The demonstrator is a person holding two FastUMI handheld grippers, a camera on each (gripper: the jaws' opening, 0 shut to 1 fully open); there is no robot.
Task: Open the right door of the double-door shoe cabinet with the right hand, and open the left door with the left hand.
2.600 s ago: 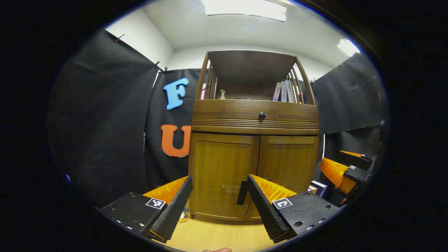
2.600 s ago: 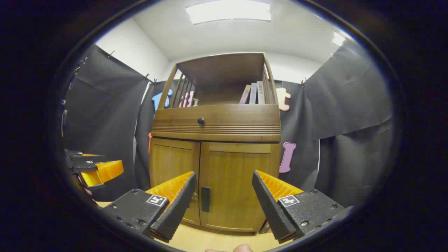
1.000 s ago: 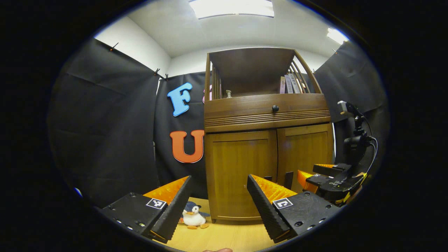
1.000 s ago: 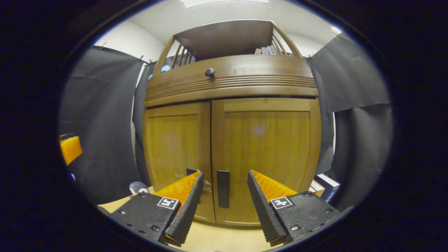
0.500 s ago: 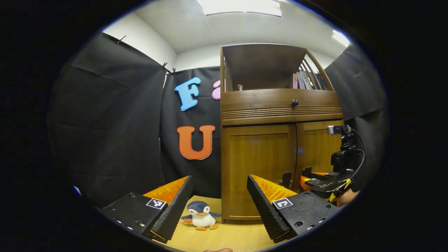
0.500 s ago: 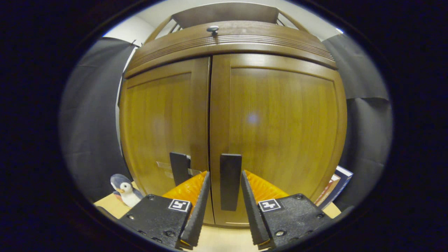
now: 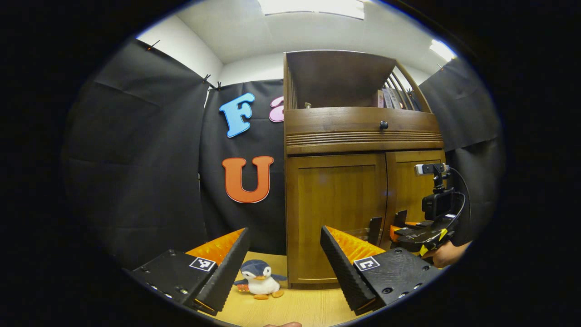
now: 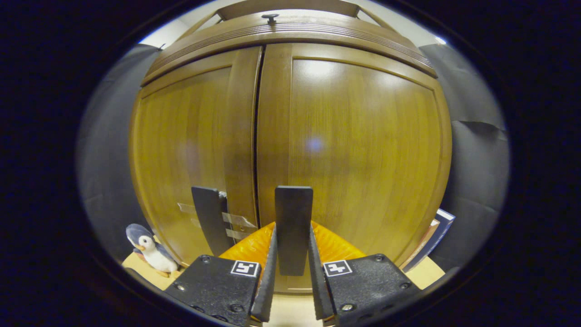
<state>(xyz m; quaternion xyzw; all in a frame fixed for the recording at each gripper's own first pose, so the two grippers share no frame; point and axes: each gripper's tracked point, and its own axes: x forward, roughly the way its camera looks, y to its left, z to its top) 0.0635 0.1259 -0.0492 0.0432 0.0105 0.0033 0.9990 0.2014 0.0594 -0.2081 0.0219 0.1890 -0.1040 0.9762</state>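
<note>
The wooden shoe cabinet (image 7: 358,136) stands at the right of the left gripper view, both lower doors closed. In the right gripper view the right door (image 8: 363,150) and left door (image 8: 181,150) are very close. My right gripper (image 8: 292,229) is shut on the right door's dark upright handle (image 8: 293,213), one finger against each side. The left door's handle (image 8: 209,218) stands free just to its left. My left gripper (image 7: 285,231) is open and holds nothing, some way in front of the cabinet's left corner. From there I see the right gripper (image 7: 399,231) at the handles, and the left door's handle (image 7: 375,230).
A toy penguin (image 7: 259,278) sits on the wooden floor (image 7: 295,309) at the cabinet's left front corner, also the penguin (image 8: 150,252) low left. Books (image 8: 431,245) lean by the cabinet's right side. A hand (image 7: 447,256) holds the right gripper. Black cloth surrounds the cabinet.
My right gripper has moved in to the cabinet and its fingers have closed onto the right door's handle. The left gripper has swung a little to the left and stays open.
</note>
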